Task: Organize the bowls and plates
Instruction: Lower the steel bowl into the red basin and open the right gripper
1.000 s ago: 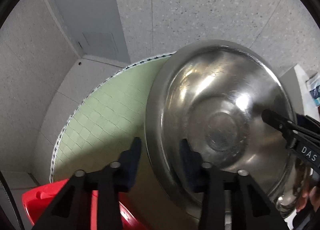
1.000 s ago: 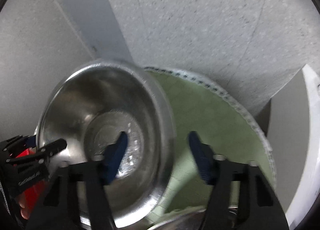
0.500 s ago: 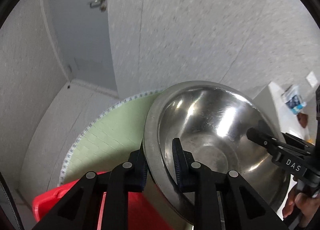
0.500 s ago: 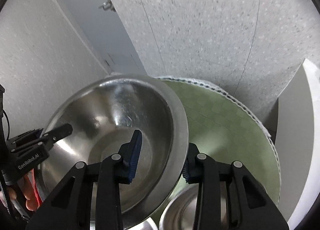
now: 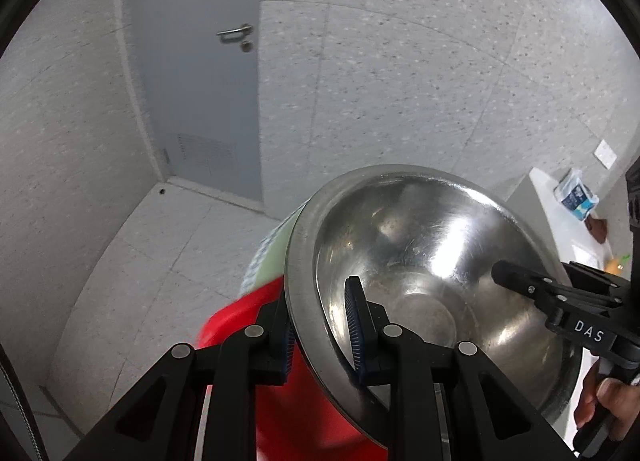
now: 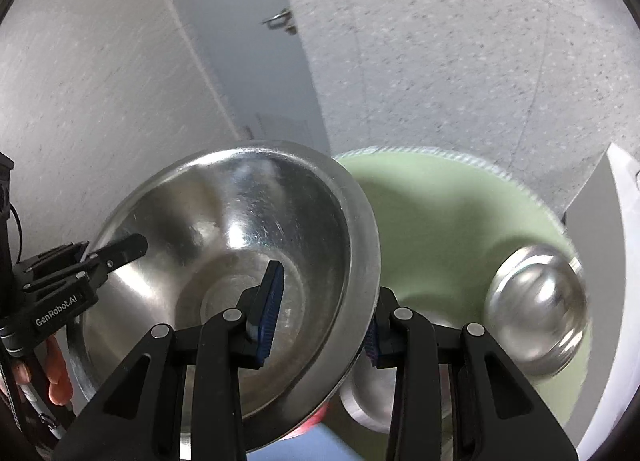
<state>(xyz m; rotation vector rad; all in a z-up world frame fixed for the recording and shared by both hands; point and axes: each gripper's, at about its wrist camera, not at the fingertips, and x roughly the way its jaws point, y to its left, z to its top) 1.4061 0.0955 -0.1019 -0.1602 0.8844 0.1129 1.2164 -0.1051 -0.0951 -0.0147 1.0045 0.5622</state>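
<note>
A large steel bowl (image 5: pixel 432 261) (image 6: pixel 240 245) hangs in the air, tilted, gripped from both sides. My left gripper (image 5: pixel 320 333) is shut on its left rim, one blue pad inside and one outside. Across the bowl, my right gripper (image 6: pixel 320 313) is shut on the right rim in the same way. Each gripper shows in the other's view: the right one (image 5: pixel 520 281) at the far rim, the left one (image 6: pixel 116 249) at the far left. A smaller steel bowl (image 6: pixel 536 301) sits on the round green table (image 6: pixel 440 221), and another steel dish (image 6: pixel 364 393) lies just below the right gripper.
A red tub (image 5: pixel 248 317) lies under the lifted bowl on the left. A grey door (image 5: pixel 200 81) and speckled walls stand behind. A white cabinet (image 5: pixel 560 221) with small items on top is at the right. A hand (image 5: pixel 600 405) holds the right gripper's handle.
Both grippers closed onto the big bowl's rim and lifted it off the green table. The bowl rose, and the red tub now lies beneath it.
</note>
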